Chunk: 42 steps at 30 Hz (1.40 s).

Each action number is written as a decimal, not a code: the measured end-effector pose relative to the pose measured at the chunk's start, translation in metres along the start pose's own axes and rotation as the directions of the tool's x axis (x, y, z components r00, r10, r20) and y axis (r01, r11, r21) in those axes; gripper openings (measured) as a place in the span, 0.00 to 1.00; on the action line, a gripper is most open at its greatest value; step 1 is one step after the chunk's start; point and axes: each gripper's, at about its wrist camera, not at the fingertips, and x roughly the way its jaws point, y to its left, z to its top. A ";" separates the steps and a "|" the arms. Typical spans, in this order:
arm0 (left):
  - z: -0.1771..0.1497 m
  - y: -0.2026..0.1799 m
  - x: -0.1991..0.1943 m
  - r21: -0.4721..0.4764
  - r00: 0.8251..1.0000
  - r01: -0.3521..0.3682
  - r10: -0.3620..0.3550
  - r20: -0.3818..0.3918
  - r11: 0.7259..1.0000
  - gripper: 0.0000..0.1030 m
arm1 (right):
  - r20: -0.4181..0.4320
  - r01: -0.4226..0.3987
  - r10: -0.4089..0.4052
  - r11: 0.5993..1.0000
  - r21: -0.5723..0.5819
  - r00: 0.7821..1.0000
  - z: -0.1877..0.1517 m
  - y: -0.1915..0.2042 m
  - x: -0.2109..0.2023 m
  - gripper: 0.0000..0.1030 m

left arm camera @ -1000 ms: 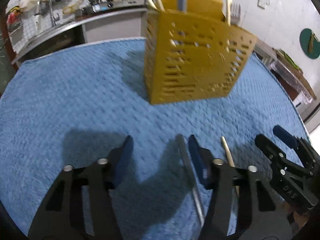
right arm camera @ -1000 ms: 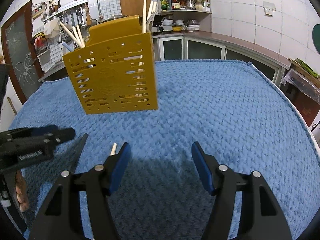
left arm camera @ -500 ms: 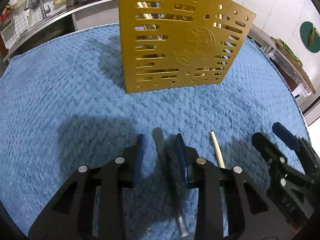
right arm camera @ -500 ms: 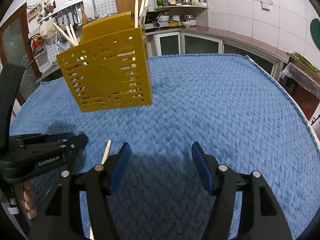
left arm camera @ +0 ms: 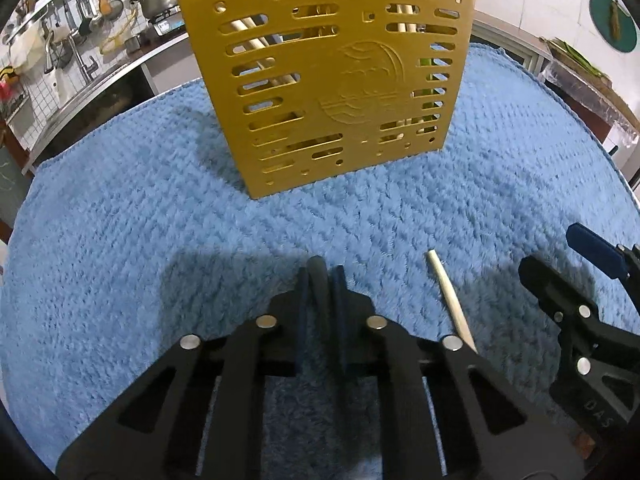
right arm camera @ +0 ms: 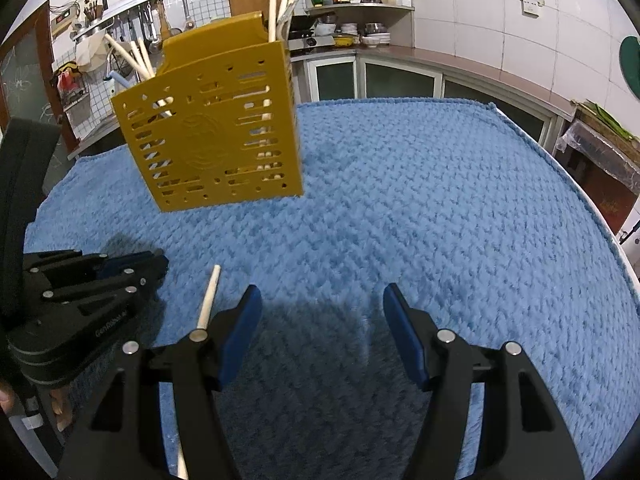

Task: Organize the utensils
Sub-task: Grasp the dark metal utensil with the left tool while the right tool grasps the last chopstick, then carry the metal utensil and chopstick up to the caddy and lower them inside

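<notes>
My left gripper (left arm camera: 320, 280) has just been closing, and its blue pads (left arm camera: 339, 292) now pinch the dark grey handle (left arm camera: 317, 276) of a utensil that lies on the blue towel (left arm camera: 120, 240); the handle's rounded end pokes out just past the fingertips. Just to its right on the towel lies a pale wooden chopstick (left arm camera: 448, 296), untouched, its far end pointing toward the holder. My right gripper (right arm camera: 320, 320) hovers over bare towel with its jaws wide apart and nothing between them; the same chopstick passes beside its left finger. Beyond both stands the yellow slotted utensil holder (left arm camera: 332, 88), upright on the towel, with several pale chopsticks (right arm camera: 280, 4) sticking up out of it. Behind the table runs a kitchen counter (right arm camera: 420, 56).
</notes>
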 end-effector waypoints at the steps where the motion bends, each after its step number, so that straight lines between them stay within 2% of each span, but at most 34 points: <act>1: 0.000 0.000 0.000 -0.001 1.000 0.004 -0.004 0.000 1.000 0.08 | -0.001 -0.002 0.002 1.000 -0.004 1.000 0.000 0.002 0.000 0.61; 4: -0.005 0.011 -0.003 -0.021 0.999 0.032 -0.032 0.001 0.999 0.08 | -0.003 -0.008 0.008 1.000 -0.017 1.000 0.000 0.009 -0.001 0.61; 10: -0.015 0.049 -0.009 -0.083 1.000 0.017 -0.017 0.002 0.996 0.08 | -0.025 -0.041 0.040 0.998 -0.039 0.999 0.002 0.027 0.003 0.61; 13: -0.016 0.069 -0.006 -0.140 0.999 0.053 -0.054 -0.005 0.989 0.08 | -0.050 -0.047 0.045 0.997 -0.060 0.998 0.002 0.040 0.010 0.60; 15: -0.018 0.073 -0.007 -0.142 0.999 0.043 -0.044 -0.008 0.989 0.08 | -0.063 -0.044 0.039 0.997 -0.070 0.997 0.003 0.045 0.014 0.59; 20: -0.020 0.076 -0.009 -0.139 0.999 0.040 -0.042 -0.011 0.989 0.08 | -0.106 -0.012 0.004 0.997 -0.074 0.994 0.004 0.053 0.023 0.47; 28: -0.017 0.079 -0.001 -0.129 0.998 0.050 -0.054 -0.025 0.990 0.08 | -0.145 0.009 -0.024 0.995 -0.104 0.989 0.010 0.070 0.029 0.17; 34: -0.014 0.076 0.001 -0.097 0.998 0.049 -0.053 -0.032 0.994 0.08 | -0.200 -0.007 -0.007 0.998 -0.070 0.980 0.014 0.067 0.029 0.16; 38: -0.011 0.072 0.002 -0.063 0.998 0.039 -0.042 -0.042 0.997 0.08 | -0.205 -0.016 -0.001 0.997 -0.078 0.979 0.010 0.067 0.026 0.16; 42: -0.010 0.072 0.002 -0.066 0.998 0.040 -0.043 -0.047 0.997 0.08 | -0.192 -0.034 0.022 0.998 -0.059 0.981 0.014 0.064 0.029 0.07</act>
